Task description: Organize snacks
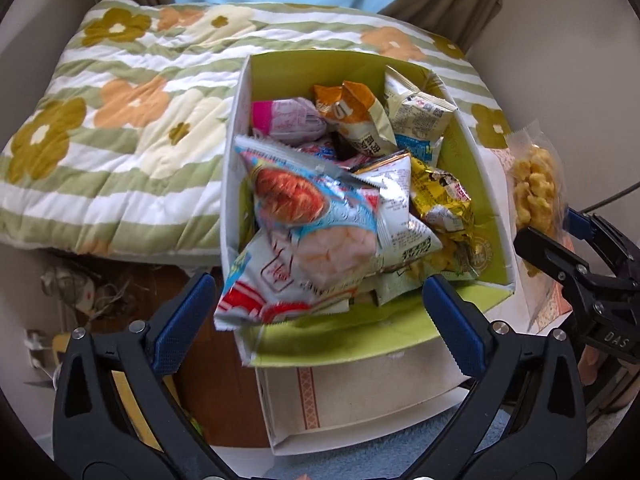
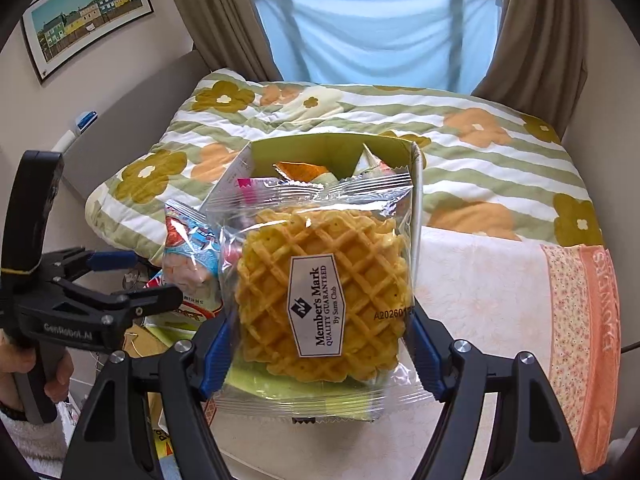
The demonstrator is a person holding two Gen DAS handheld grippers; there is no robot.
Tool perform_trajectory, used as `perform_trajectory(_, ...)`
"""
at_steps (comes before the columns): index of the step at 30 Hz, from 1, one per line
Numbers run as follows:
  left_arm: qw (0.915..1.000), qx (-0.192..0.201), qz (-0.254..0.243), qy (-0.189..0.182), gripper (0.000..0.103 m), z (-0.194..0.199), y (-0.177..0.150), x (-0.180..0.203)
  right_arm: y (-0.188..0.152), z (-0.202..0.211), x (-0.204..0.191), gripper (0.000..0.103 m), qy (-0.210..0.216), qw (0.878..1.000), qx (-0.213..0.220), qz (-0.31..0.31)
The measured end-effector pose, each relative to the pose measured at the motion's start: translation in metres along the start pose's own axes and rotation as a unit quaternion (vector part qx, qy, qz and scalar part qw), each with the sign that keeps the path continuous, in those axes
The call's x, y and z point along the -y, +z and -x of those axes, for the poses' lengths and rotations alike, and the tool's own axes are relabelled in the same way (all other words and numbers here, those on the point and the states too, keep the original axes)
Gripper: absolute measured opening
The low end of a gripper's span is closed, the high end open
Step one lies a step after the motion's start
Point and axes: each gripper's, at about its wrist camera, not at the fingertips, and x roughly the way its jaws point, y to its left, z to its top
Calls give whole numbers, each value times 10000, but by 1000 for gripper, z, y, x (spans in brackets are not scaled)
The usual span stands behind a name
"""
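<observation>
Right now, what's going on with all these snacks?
A person is sorting snack packets into a green-lined box beside a floral quilt. The left tongs stand open just short of a shrimp chip bag lying over the box's near edge. The right tongs grip a clear waffle packet in front of the box.

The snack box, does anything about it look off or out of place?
Yes. The box is overfull: a shrimp chip bag hangs over its near edge, half outside, between the open left claw fingers. The right claw holds a waffle pack not yet inside.
</observation>
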Motion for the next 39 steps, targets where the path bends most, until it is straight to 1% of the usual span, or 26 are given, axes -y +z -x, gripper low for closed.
perform_trajectory(9,9993,216,266,138,103,25,-22,-18,1,-16,-16,73,27,9995,256,-175)
perform_trajectory(10,9993,221,278,137,103,25,-24,-20,0,-18,-17,76,-11,9993,319,-190)
perform_trajectory(11,9992,227,292,138,103,26,-26,-22,0,-20,-19,82,-70,9991,375,-204)
perform_trajectory(12,9992,213,306,142,103,26,-28,-24,-1,-21,-19,86,-86,9988,429,-222)
perform_trajectory(13,9992,197,318,139,103,25,-30,-27,-2,-21,-20,91,-44,9985,483,-251)
perform_trajectory(14,9992,200,327,128,103,25,-31,-29,-2,-20,-19,93,-11,9982,521,-284)
perform_trajectory(17,9992,183,345,40,103,21,-35,-33,-6,-15,-20,93,-88,9972,654,-363)
perform_trajectory(20,9994,166,290,1,103,20,-39,-33,-10,-13,-19,93,-264,9970,608,-396)
perform_trajectory(24,9995,264,160,47,103,27,-41,-24,-14,-2,-15,93,-318,9962,643,-492)
perform_trajectory(28,9985,527,131,51,103,49,-47,-9,-19,21,-12,93,-362,9951,823,-423)
perform_trajectory(32,9948,1002,20,179,103,82,-56,19,-25,55,-7,93,-317,9931,1061,-378)
perform_trajectory(36,9871,1579,-79,238,103,124,-70,57,-34,105,3,93,-507,9893,1355,-213)
perform_trajectory(39,9797,1983,-160,258,103,153,-87,87,-47,149,17,93,-693,9844,1610,-176)
